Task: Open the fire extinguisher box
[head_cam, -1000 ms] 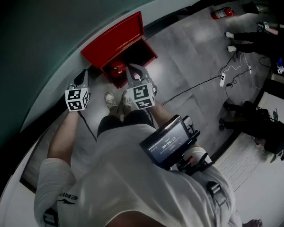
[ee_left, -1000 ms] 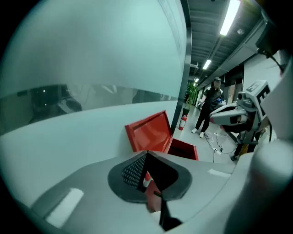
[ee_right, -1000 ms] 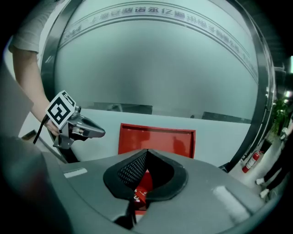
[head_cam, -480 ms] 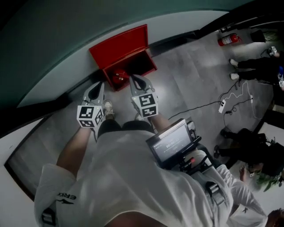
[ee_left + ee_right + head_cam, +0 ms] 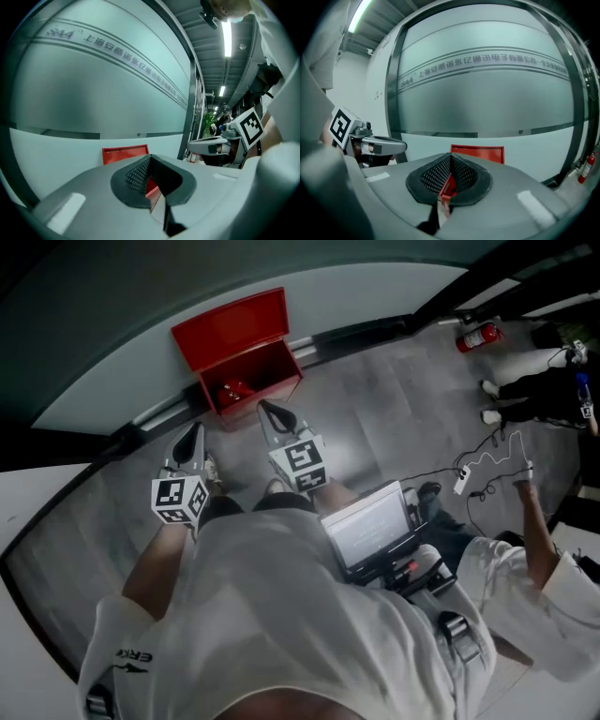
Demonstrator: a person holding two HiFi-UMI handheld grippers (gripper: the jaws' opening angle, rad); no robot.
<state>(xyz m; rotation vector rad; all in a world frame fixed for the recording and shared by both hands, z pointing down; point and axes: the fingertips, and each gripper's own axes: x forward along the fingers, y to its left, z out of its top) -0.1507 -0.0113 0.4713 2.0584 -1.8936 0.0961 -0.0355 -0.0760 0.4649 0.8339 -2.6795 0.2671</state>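
Observation:
The red fire extinguisher box (image 5: 267,379) stands on the floor against the wall, its lid (image 5: 228,328) raised and leaning back. A red extinguisher (image 5: 233,388) lies inside. My left gripper (image 5: 194,428) is shut and empty, short of the box and to its left. My right gripper (image 5: 262,406) is also shut and empty, its tip just in front of the box's front wall. In the left gripper view the left gripper (image 5: 149,157) points at the raised lid (image 5: 124,154). The right gripper (image 5: 450,156) in its own view faces the lid (image 5: 478,153) too.
A frosted glass wall (image 5: 487,93) rises behind the box. Another red extinguisher (image 5: 475,336) stands by the wall at the right. A white cable with a power strip (image 5: 461,481) lies on the grey floor. A person's sleeve (image 5: 511,563) and other people's legs (image 5: 525,362) are at the right.
Both grippers have drawn back from the box, which now sits farther away. The right gripper's tip no longer hangs over the opening. A person's arm has come in at the right.

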